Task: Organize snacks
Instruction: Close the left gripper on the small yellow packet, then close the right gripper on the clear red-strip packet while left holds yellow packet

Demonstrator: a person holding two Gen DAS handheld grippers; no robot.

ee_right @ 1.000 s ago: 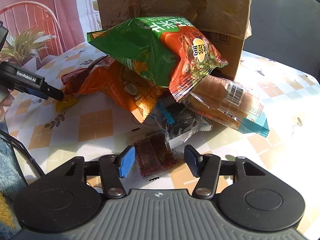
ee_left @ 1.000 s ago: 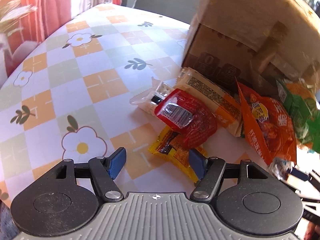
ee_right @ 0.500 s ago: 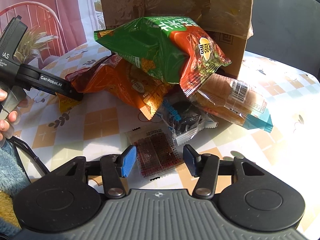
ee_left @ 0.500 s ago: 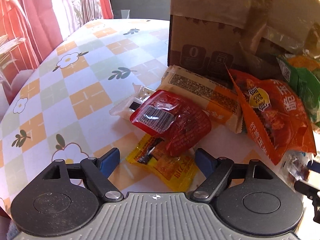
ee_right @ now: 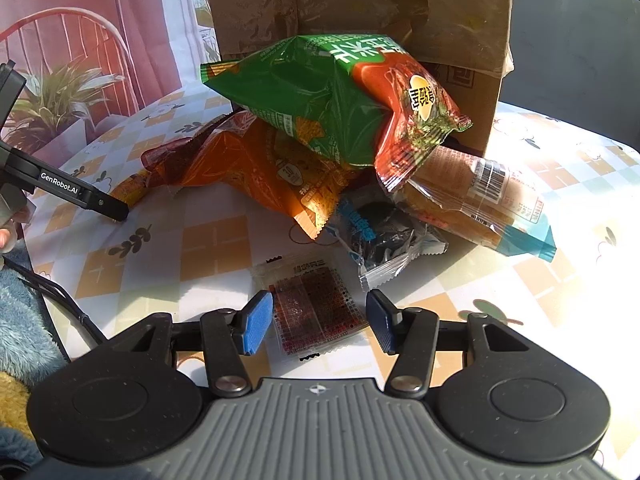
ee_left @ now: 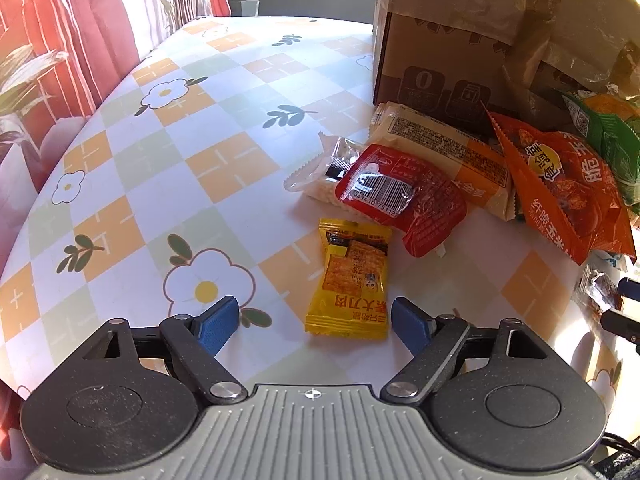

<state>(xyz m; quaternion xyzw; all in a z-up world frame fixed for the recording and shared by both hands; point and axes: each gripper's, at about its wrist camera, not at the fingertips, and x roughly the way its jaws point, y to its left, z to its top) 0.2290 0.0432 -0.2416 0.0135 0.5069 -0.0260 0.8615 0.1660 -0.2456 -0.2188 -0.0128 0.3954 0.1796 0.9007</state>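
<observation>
On my left wrist view, the left gripper [ee_left: 314, 322] sits at the bottom of the frame, its jaws just opened wide and gripping nothing; the yellow snack packet [ee_left: 349, 278] lies flat on the flowered tablecloth [ee_left: 200, 168] between the blue pads, untouched. Right of centre, a red packet [ee_left: 404, 204] shows a barcode, resting on a clear cracker packet [ee_left: 320, 176] and a cream-and-orange bar [ee_left: 448, 152]. At the right, an orange chip bag [ee_left: 568, 188] leans by the cardboard box [ee_left: 460, 40].

Only my right wrist view shows "GenRobot.AI" printed on the left gripper's finger at the left edge. The right gripper [ee_right: 320, 320] is half open around a clear packet of dark red pieces [ee_right: 312, 308], pads apart from it. Above, centre, sits a green chip bag [ee_right: 332, 92].
</observation>
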